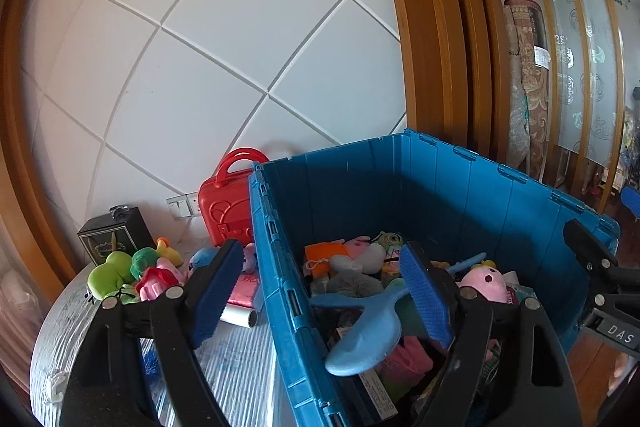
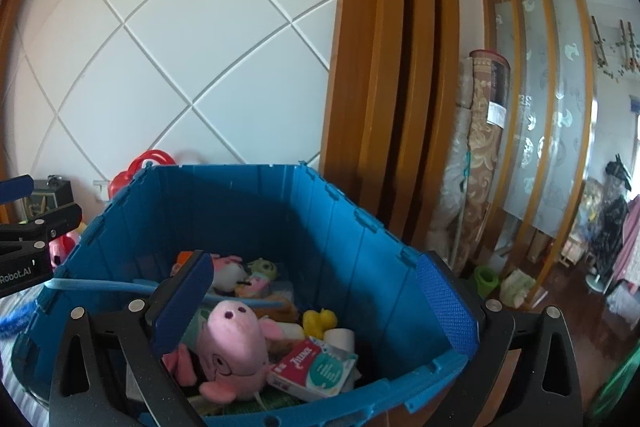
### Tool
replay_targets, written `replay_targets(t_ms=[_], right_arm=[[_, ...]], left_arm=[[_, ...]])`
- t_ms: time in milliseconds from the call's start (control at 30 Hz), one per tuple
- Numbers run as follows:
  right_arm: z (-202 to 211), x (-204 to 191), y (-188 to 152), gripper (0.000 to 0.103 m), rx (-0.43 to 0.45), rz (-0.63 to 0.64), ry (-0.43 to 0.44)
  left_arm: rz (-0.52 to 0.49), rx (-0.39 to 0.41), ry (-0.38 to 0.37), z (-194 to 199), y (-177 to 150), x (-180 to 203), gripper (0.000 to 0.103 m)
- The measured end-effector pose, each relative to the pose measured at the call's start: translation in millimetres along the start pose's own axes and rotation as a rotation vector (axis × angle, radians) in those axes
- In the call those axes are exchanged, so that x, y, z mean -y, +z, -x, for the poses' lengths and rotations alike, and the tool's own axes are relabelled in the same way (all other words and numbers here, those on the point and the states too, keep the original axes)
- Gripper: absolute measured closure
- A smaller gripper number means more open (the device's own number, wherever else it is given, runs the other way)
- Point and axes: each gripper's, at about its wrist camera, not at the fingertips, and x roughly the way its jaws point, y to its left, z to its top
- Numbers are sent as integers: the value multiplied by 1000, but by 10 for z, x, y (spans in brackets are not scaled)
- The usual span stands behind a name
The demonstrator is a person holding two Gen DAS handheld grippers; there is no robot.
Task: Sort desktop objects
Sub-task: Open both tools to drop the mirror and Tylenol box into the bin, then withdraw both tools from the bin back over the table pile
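At lower centre, both the left gripper (image 1: 322, 297) and the right gripper (image 2: 316, 305) hung spread and empty over the blue crate (image 1: 440, 187); the next grasp likely needed one isolated toy.

Blue crate (image 2: 328, 227), pink plush (image 2: 232, 339), perhaps red case (image 1: 224, 211).

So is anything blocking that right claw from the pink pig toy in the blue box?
Nothing visible. The right gripper hangs open over the blue crate, and the pink pig plush lies on top of the pile, uncovered, just below its left finger.
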Motion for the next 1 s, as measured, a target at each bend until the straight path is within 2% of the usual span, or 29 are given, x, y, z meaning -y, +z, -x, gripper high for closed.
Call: replay_targets(t_ms=[267,500,733,1000], right_arm=[[91,-251,10,0,38,26,80],[195,-585,22,0,69,50,220],[310,-983,56,0,91,56,350],[561,-1587,121,0,120,103,413]], left_arm=[[45,9,82,178,-131,-359,23],[125,20,192,384,-342,-834,23],[185,-34,294,446,-658,-1281,22],[240,-86,298,413,-1007,-1933,22]])
